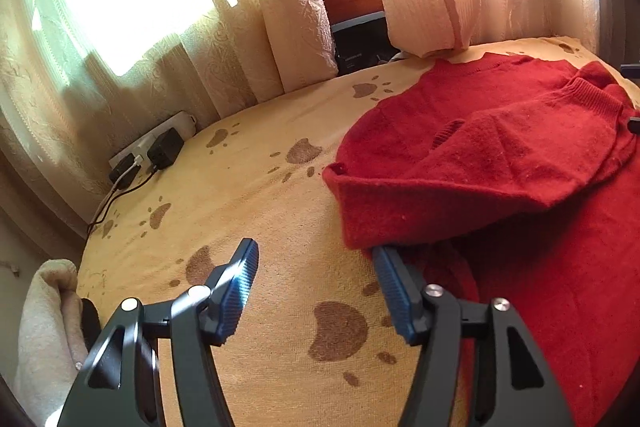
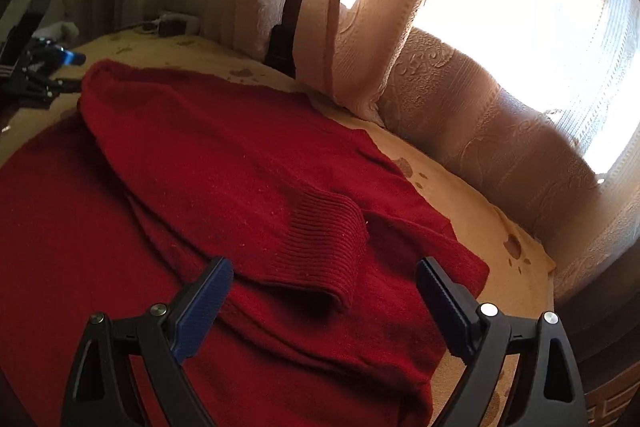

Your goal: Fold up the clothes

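Left gripper (image 1: 316, 285) is spread wide over the paw-print bedspread (image 1: 248, 187), gripping nothing; its right-hand finger tip sits just under the folded edge of the red sweater (image 1: 500, 167), which lies to that side of it. Right gripper (image 2: 325, 285) is likewise released, hovering above the sweater (image 2: 224, 155) with the ribbed cuff (image 2: 320, 247) lying between and just ahead of its fingers. Sweater is spread flat on the bed in front of the curtains (image 1: 276, 7), one sleeve folded across the body.
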Available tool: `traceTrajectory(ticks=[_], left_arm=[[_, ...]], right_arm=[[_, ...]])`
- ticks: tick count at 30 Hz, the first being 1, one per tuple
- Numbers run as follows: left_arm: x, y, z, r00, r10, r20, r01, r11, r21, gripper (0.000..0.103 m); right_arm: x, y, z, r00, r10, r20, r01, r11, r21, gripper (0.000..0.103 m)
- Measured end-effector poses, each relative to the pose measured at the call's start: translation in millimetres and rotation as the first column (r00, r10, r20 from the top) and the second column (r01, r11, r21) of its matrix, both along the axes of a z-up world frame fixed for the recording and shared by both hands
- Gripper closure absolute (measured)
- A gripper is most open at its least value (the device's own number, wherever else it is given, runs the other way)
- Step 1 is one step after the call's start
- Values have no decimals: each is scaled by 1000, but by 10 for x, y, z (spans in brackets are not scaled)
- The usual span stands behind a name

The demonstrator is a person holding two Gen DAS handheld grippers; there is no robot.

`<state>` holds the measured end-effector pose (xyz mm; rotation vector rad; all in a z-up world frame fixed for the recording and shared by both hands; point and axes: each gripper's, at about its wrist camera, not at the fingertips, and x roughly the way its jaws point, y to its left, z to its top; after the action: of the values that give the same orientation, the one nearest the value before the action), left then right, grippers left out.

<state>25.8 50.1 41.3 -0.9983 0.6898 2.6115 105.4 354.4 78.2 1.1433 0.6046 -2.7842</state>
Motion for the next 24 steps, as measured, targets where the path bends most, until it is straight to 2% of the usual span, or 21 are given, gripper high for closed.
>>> traceTrajectory(ticks=[5,8,13,18,20,21,22,24], left_arm=[[51,76,-42,999,-25,-26,23,996,-85,39],[46,93,-65,999,-22,-26,19,994,-110,39],[22,148,-47,1000,-15,-23,12,994,-112,37],[5,214,-19,1000,-14,-24,11,994,-111,34],[-3,226,-7,999,-18,-26,15,993,-117,33],[-10,227,0,999,-18,-27,15,993,-118,33],[-23,210,8,1000,-13,-24,11,994,-110,32],[-51,165,26,1000,-3,-15,1,996,-88,30]], right_arm=[[-11,28,-52,999,9,40,-11,998,58,11],[14,59,-69,999,7,51,-15,987,159,14],[-120,144,-195,996,6,91,-28,970,243,42],[-260,-35,-261,988,109,109,-132,963,234,44],[-294,-143,-307,982,147,122,-173,953,247,63],[-316,-161,-312,980,147,131,-175,955,238,79],[-337,-177,-316,979,146,140,-176,958,227,89],[-322,-178,-242,984,134,121,-156,969,192,96]])
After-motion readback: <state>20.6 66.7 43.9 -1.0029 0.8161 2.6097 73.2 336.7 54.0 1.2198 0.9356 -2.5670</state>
